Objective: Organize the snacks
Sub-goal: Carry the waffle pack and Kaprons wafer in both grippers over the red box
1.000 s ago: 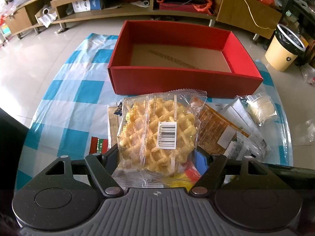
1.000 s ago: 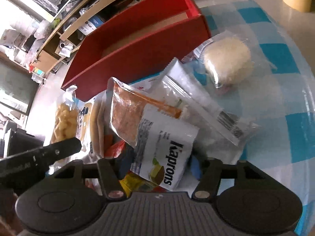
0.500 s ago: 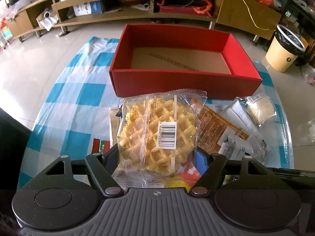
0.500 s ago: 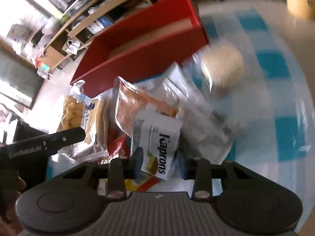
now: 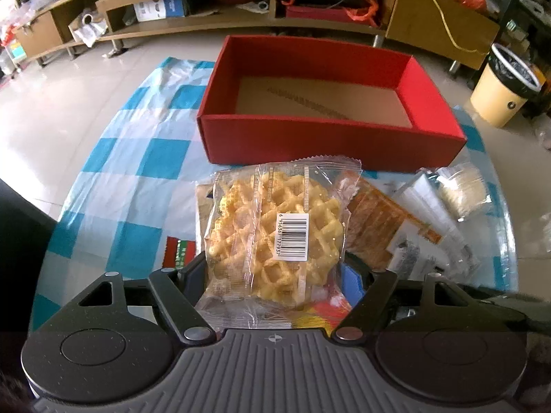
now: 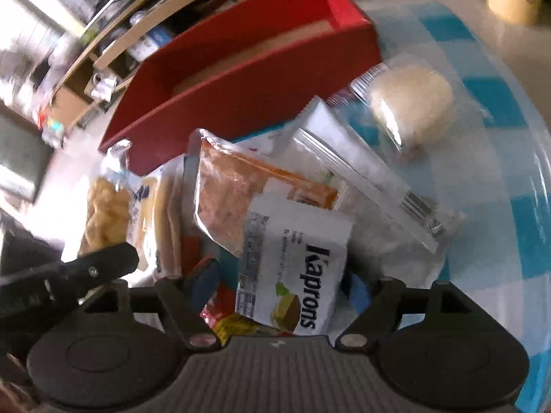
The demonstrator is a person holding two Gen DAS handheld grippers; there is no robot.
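Note:
My left gripper [image 5: 275,275] is shut on a clear-wrapped waffle pack [image 5: 275,227] with a barcode sticker, held above the snack pile. The empty red box [image 5: 323,130] stands just beyond it on the checked cloth. My right gripper [image 6: 279,282] is shut on a white Kaprons packet [image 6: 292,258] at the near side of the pile. An orange-brown packet [image 6: 234,199], a long clear packet [image 6: 361,179] and a wrapped round white cake [image 6: 409,103] lie beyond it. The waffle pack [image 6: 103,206] and the red box [image 6: 248,69] also show in the right wrist view.
The table has a blue and white checked cloth [image 5: 137,158] and a rounded edge. Low wooden shelves [image 5: 172,10] line the far side. A yellow bin [image 5: 502,89] stands on the floor at the right. The left gripper's body [image 6: 69,275] shows at the left of the right wrist view.
My right gripper closed on the Kaprons packet and shifted, with motion blur. My left gripper has lifted the waffle pack slightly and moved toward the red box.

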